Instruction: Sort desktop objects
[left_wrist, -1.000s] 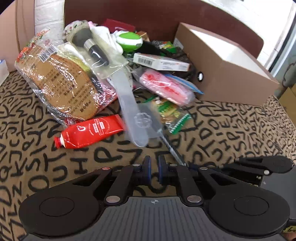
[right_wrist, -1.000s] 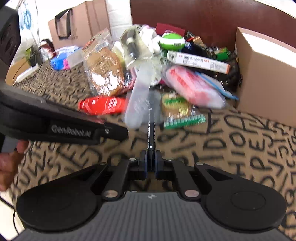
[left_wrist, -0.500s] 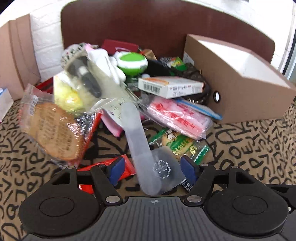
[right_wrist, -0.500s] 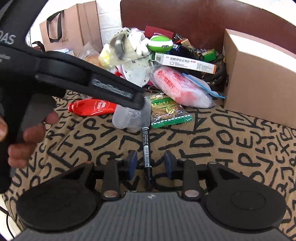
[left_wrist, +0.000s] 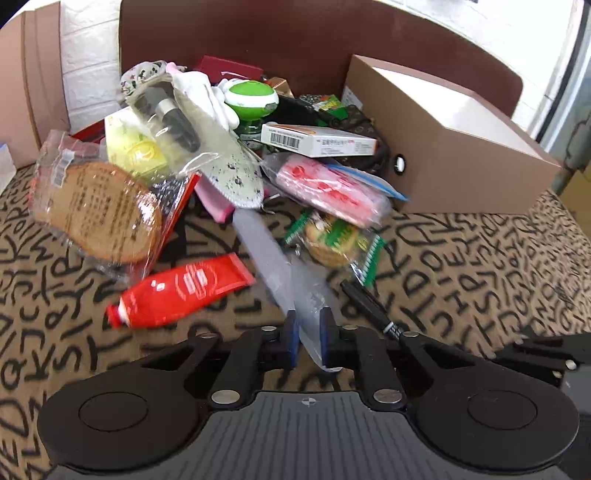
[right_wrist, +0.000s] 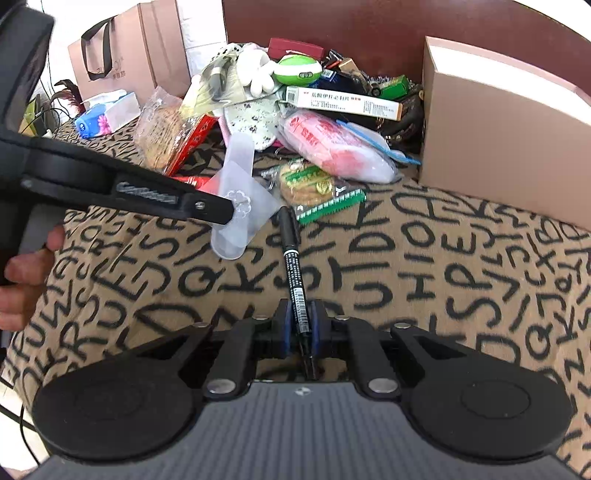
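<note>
1. The worktop (left_wrist: 461, 280) wears a tan cloth printed with black letters.
2. A brown box (left_wrist: 450, 147) sits at 2 o'clock.
3. A red tube (left_wrist: 184, 291) lies at 9 o'clock of centre.
4. A green snack packet (left_wrist: 336, 243) lies at centre.
5. A wrapped biscuit (left_wrist: 99, 210) rests at 10 o'clock.

White brick wall (left_wrist: 88, 55), brown chair back (left_wrist: 295, 33), letter-print tablecloth (right_wrist: 406, 266).
</note>
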